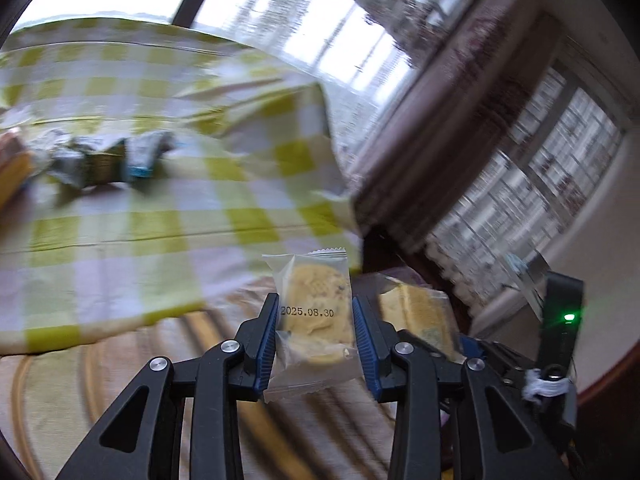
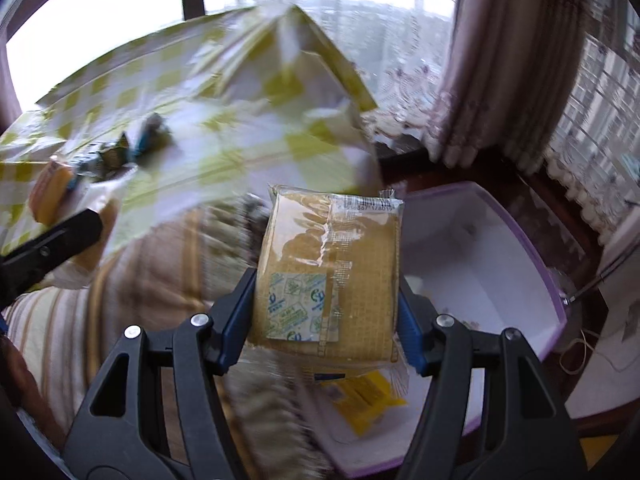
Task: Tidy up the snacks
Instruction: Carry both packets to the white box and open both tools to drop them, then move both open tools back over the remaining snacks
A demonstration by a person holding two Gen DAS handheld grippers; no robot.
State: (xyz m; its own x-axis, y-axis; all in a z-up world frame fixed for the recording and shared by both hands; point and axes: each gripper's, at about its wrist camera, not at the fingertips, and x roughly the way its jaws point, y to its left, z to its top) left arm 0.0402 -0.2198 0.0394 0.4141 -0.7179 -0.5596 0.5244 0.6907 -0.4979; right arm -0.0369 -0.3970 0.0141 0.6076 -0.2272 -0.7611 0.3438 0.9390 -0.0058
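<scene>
Left claw (image 1: 315,322) clamped on a clear-wrapped biscuit (image 1: 316,312), above blurred yellow-checked cloth (image 1: 120,216).

Daylight is flooding a curtained room.
Lace curtains (image 2: 400,80) are hanging beside brown drapes (image 2: 500,60); a green-checked cloth (image 1: 140,220) is covering furniture.

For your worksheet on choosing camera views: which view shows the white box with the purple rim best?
The right wrist view. There the box lies open beside the wafer pack that the right claw holds, its white inside, purple rim and a yellow packet showing. The left wrist view shows nothing of it that I can make out.
</scene>
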